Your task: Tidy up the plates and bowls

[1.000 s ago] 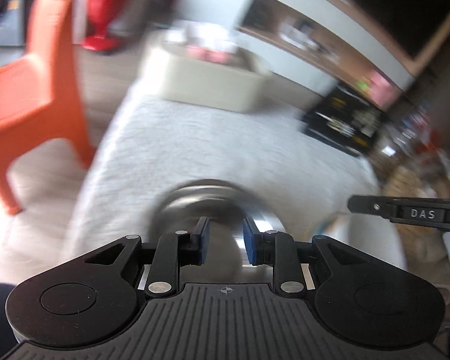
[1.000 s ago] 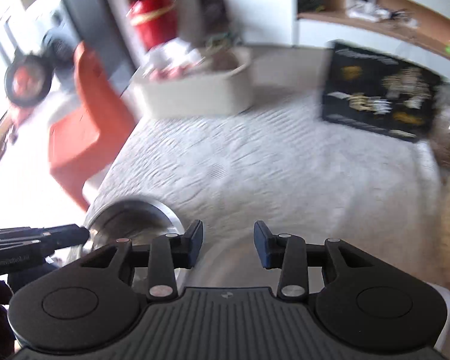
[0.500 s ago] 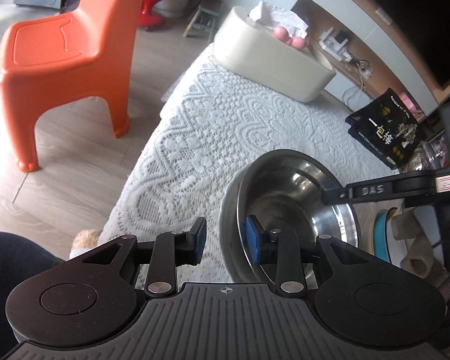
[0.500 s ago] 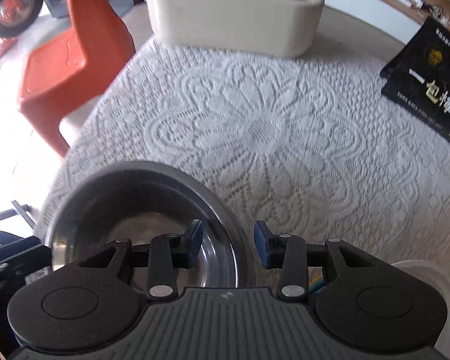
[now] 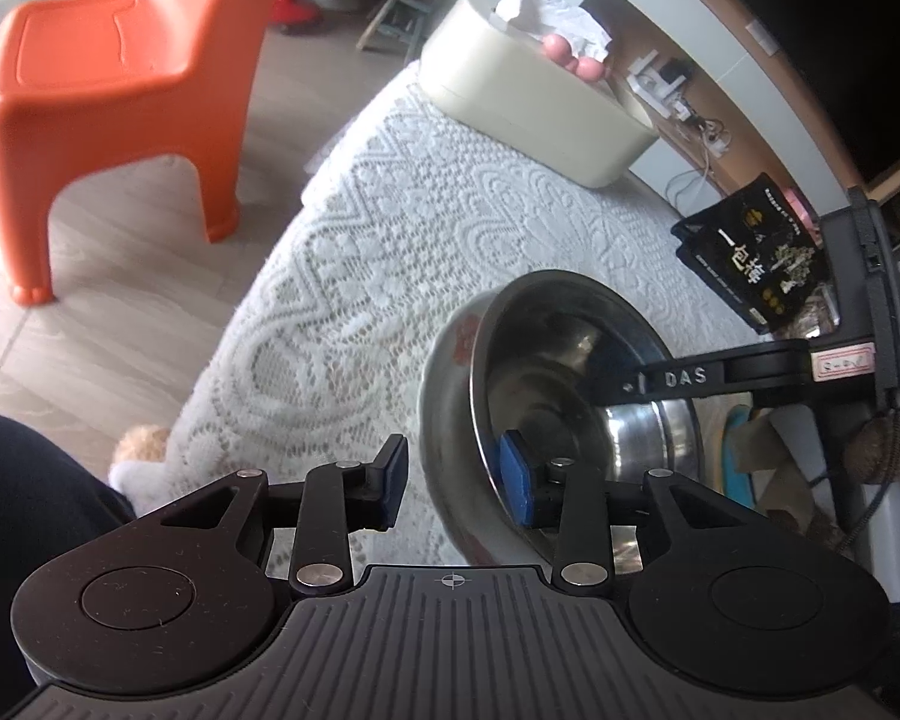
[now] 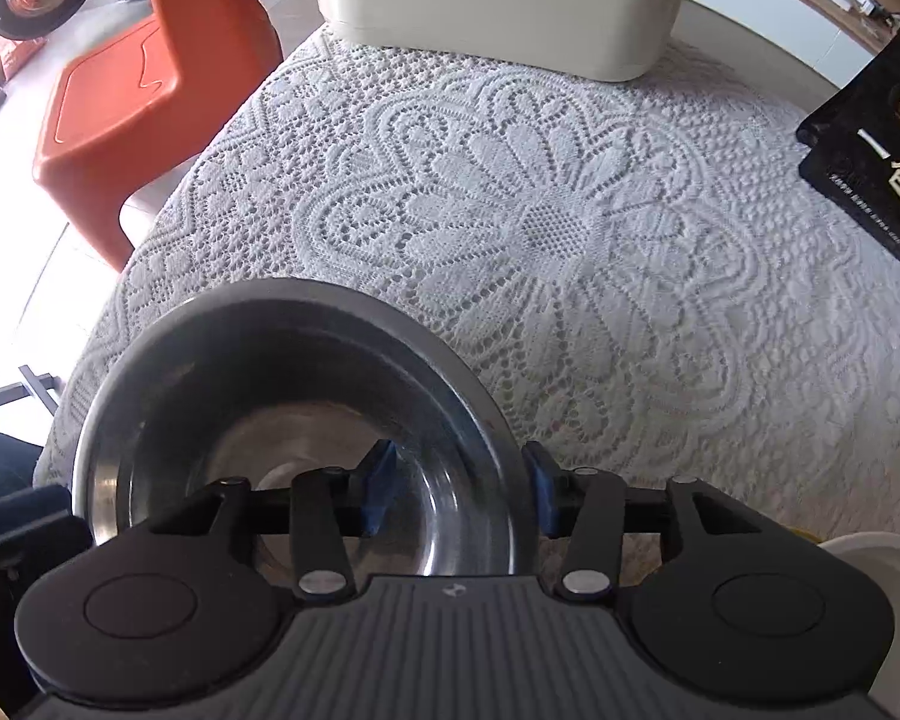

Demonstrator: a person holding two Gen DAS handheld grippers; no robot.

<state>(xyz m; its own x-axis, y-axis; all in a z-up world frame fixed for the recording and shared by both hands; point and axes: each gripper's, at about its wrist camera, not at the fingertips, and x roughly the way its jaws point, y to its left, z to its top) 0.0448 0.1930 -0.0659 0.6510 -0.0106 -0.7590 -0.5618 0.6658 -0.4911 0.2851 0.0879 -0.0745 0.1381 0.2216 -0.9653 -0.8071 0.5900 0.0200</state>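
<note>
At 12 o'clock of both grippers we see the steel bowl [image 6: 294,420]; rim sits btwn right gripper [image 6: 459,495] and left gripper [image 5: 459,483] jaws, both opening, pads clear.

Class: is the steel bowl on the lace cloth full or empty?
Empty: the steel bowl shows only its bare shiny bottom, nothing lying inside.

Left gripper [image 5: 456,483]: pointed steeply down; jaws opening, spread astride a rim at 6 o'clock.
Right gripper [image 6: 459,489]: pointed steeply down; jaws opening, spread astride a rim.
</note>
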